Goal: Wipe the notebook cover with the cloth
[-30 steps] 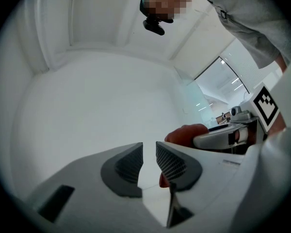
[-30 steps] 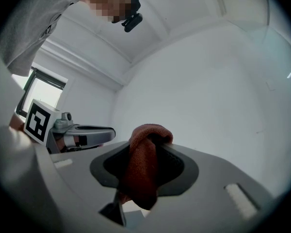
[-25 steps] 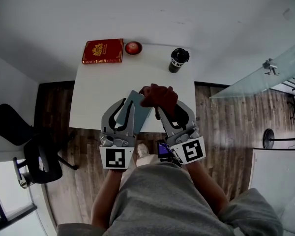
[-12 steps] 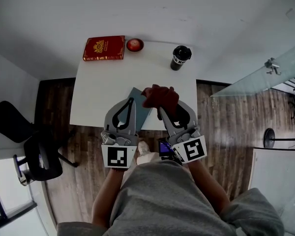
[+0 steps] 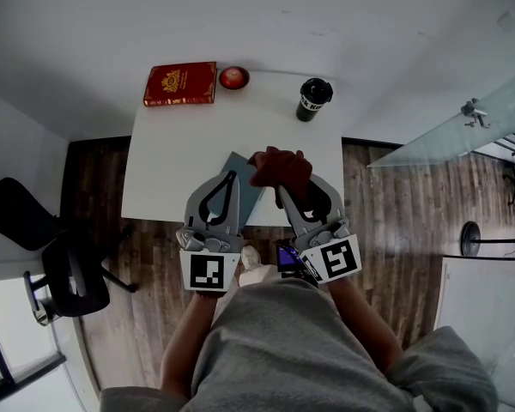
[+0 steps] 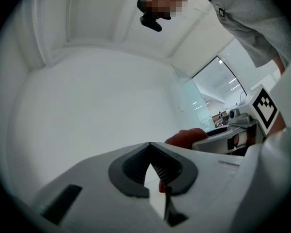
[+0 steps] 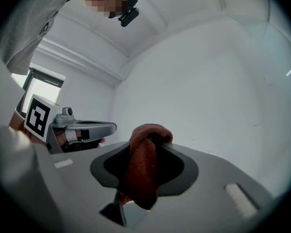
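A blue-grey notebook [image 5: 251, 191] lies near the front edge of the white table [image 5: 172, 170]. My left gripper [image 5: 233, 175] reaches over its left part, jaws shut. In the left gripper view the left gripper's [image 6: 150, 144] tips meet and nothing shows between the pads. My right gripper [image 5: 281, 184] is shut on a dark red cloth [image 5: 279, 165], bunched over the notebook's far right corner. The cloth [image 7: 143, 169] hangs folded between the right gripper's [image 7: 153, 141] pads. I cannot tell whether the cloth touches the cover.
A red book [image 5: 180, 84], a small red round thing [image 5: 233, 77] and a black cup [image 5: 312, 99] stand along the table's far edge. A black chair [image 5: 69, 273] is on the floor at the left. A glass panel [image 5: 446, 136] stands at the right.
The left gripper's jaws, spread over the notebook a second ago, have closed. The right gripper and cloth have kept their place.
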{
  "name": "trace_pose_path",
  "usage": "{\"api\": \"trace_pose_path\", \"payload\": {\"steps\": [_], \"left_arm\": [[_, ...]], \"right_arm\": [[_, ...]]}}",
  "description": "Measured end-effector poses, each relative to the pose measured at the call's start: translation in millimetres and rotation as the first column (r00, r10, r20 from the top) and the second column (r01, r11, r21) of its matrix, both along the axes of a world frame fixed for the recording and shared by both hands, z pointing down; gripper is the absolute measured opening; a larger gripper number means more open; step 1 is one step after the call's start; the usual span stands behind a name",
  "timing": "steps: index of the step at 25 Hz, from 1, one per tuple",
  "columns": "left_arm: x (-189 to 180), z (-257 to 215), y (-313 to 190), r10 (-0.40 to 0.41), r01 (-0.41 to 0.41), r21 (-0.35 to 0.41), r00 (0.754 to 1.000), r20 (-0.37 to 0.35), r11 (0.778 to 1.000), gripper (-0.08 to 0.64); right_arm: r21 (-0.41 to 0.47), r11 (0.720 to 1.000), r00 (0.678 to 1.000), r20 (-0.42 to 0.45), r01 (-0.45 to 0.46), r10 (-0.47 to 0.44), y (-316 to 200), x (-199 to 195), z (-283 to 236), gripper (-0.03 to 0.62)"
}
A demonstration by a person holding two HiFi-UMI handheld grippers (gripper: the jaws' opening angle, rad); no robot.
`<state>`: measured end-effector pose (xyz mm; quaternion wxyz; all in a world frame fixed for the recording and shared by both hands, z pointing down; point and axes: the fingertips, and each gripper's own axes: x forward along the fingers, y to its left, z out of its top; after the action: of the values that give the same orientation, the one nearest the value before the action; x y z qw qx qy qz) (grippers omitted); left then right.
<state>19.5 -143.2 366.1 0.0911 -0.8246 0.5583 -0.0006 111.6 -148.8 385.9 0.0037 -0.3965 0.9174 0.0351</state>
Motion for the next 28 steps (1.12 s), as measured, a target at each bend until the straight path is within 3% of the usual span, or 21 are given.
{"api": "trace_pose_path", "payload": {"steps": [10, 13, 16, 21, 24, 25, 28], "left_arm": [[0.1, 7.8, -2.0, 0.002, -0.002, -0.01, 0.999, 0.043, 1.0, 0.006], [1.9, 10.9, -1.9, 0.003, -0.002, -0.019, 1.0, 0.024, 1.0, 0.006], [4.7, 13.1, -1.1, 0.015, -0.014, -0.022, 0.998, 0.064, 1.0, 0.006], [6.2, 13.5, -2.3, 0.0, 0.0, -0.036, 1.0, 0.003, 0.999, 0.006], [8.0, 13.5, -2.6, 0.02, -0.018, -0.02, 0.993, 0.119, 1.0, 0.005], [8.4, 12.9, -2.6, 0.019, -0.017, -0.015, 0.993, 0.12, 1.0, 0.006], [8.0, 11.6, -1.8, -0.006, 0.006, -0.023, 1.0, 0.021, 1.0, 0.006]], "right_arm": [[-0.012, 1.0, 1.0, -0.01, 0.008, -0.008, 2.4, -1.2, 6.2, 0.144], [-0.015, 1.0, 1.0, -0.015, 0.001, -0.001, 1.0, 0.7, 7.9, 0.138], [-0.018, 1.0, 1.0, -0.01, -0.006, 0.005, 0.5, 3.6, 8.1, 0.138], [-0.025, 1.0, 1.0, -0.013, -0.015, 0.015, -1.8, 8.8, 9.2, 0.138], [-0.021, 1.0, 1.0, -0.01, -0.016, 0.016, -3.5, 10.3, 8.4, 0.138], [-0.021, 1.0, 1.0, -0.009, -0.016, 0.016, -4.0, 11.1, 8.5, 0.138], [-0.025, 1.0, 1.0, -0.01, -0.015, 0.014, -5.0, 13.7, 9.3, 0.138]]}}
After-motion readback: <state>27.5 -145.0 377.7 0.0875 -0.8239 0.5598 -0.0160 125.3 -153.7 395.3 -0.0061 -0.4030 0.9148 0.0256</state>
